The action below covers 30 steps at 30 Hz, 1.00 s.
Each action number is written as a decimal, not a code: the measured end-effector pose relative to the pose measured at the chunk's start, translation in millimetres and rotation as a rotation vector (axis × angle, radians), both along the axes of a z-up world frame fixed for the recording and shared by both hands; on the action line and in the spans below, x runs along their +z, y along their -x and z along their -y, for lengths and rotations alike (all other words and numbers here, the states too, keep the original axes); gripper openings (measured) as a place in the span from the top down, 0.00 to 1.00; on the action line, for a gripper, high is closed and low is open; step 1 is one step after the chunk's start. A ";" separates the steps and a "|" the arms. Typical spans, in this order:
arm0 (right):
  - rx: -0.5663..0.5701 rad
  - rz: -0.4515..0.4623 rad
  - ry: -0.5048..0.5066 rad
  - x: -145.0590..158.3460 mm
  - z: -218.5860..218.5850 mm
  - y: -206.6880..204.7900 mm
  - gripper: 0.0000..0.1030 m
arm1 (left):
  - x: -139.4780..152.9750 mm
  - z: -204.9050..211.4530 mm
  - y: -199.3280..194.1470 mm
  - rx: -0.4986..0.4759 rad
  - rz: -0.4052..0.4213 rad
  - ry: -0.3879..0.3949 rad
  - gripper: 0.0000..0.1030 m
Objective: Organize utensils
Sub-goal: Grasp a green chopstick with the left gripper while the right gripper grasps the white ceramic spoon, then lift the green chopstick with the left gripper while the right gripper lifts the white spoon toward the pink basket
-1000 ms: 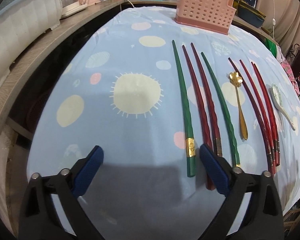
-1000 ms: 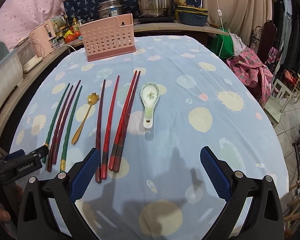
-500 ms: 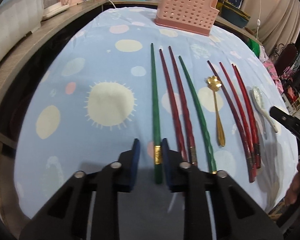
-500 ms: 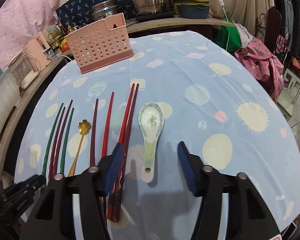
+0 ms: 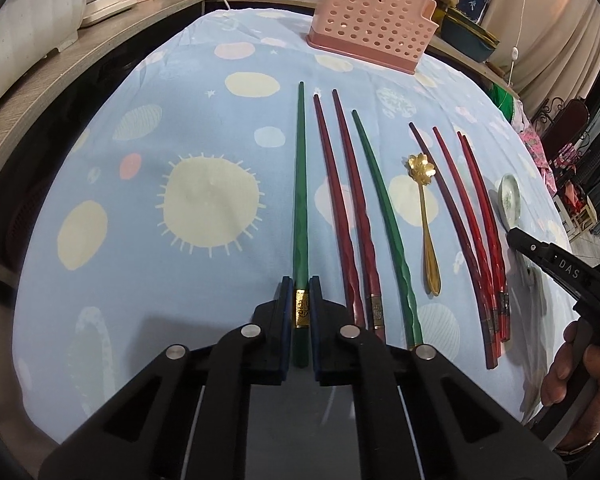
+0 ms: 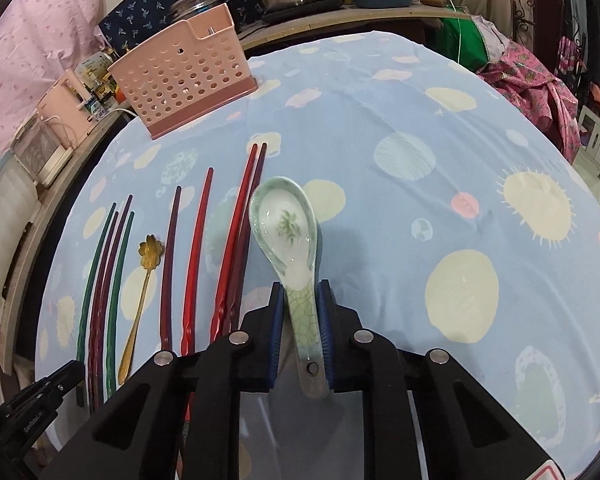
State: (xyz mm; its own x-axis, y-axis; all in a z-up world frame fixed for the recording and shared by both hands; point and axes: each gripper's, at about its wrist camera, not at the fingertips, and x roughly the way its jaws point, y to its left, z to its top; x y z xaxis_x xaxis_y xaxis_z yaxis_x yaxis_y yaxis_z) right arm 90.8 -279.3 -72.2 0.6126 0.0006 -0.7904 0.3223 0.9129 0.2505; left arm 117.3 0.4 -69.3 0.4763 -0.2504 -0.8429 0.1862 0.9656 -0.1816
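Both sets of jaws had been wide open a second before, and they'd just been closing, each onto its own piece. On the left, the left gripper (image 5: 301,304) was now nipped in on the outermost green chopstick (image 5: 300,200), the pads squeezing right at its gold band, thick end poking back between the fingers and the thin tip running straight out ahead toward the pink utensil holder (image 5: 370,12). The other chopsticks and the gold flower spoon (image 5: 425,224) were just off to the right of those jaws, untouched. Over on the right, the right gripper (image 6: 302,308) had slid in over the ceramic spoon (image 6: 290,248) and clamped its crackle-glazed handle between the blue pads, bowl sticking out in front, the red chopsticks (image 6: 236,240) just left of the jaws. So my read: both grabs looked done and the lift toward the holder was next. Neither piece looked off the tablecloth (image 6: 420,140) yet.
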 end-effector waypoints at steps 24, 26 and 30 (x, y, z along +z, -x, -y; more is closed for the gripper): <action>-0.029 0.076 0.010 32.3 2.9 30.1 0.87 | 38.0 -14.9 10.7 0.030 0.097 0.039 0.93; -0.028 0.088 0.020 38.8 2.6 31.2 0.87 | 48.5 -16.9 10.8 0.033 0.123 0.046 0.93; -0.029 0.104 0.034 46.8 3.4 33.7 0.87 | 68.7 -20.3 11.0 0.038 0.177 0.058 0.93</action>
